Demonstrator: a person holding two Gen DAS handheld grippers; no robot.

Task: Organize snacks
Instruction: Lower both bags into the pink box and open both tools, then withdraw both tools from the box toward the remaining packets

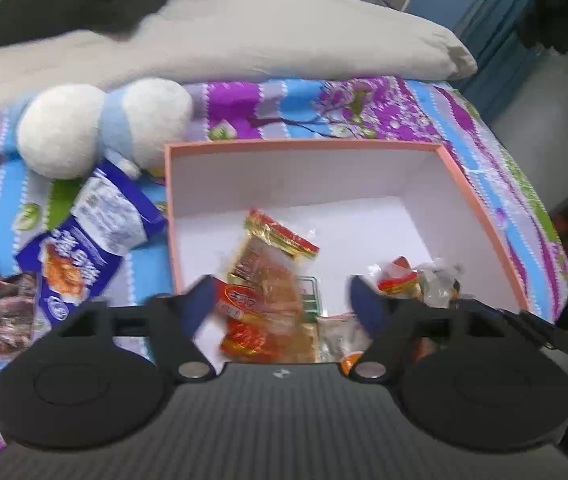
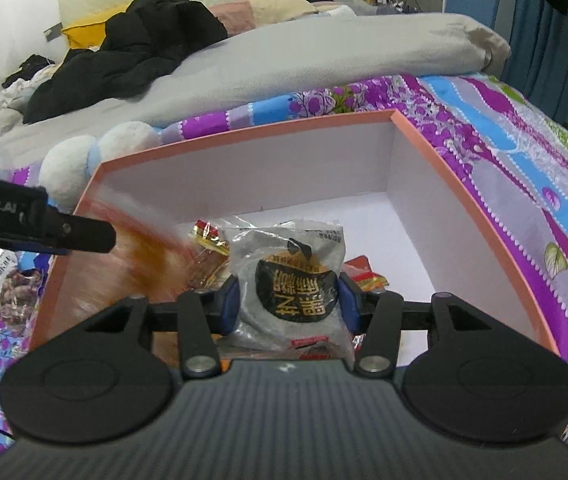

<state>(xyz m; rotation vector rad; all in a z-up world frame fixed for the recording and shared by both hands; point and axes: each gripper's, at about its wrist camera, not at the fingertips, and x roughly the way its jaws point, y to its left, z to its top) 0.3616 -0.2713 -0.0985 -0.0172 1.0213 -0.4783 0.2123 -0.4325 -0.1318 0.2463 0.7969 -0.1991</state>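
Observation:
A pink box with white inside (image 1: 307,146) (image 2: 244,130) lies on the bed. My left gripper (image 1: 280,304) is open above its near left part. A red-orange snack pack (image 1: 268,292) lies blurred between the fingers, loose over the box floor; it shows as an orange blur in the right wrist view (image 2: 140,252). My right gripper (image 2: 289,306) is shut on a grey snack pack with a black round label (image 2: 295,284), held over the box. Small wrapped snacks (image 1: 415,280) lie in the box.
A blue snack bag (image 1: 84,252) and a clear bag of dark snacks (image 1: 0,312) lie left of the box on the purple floral sheet (image 1: 363,104). A white and blue plush toy (image 1: 104,124), a grey duvet (image 2: 284,60) and black clothes (image 2: 132,52) are behind.

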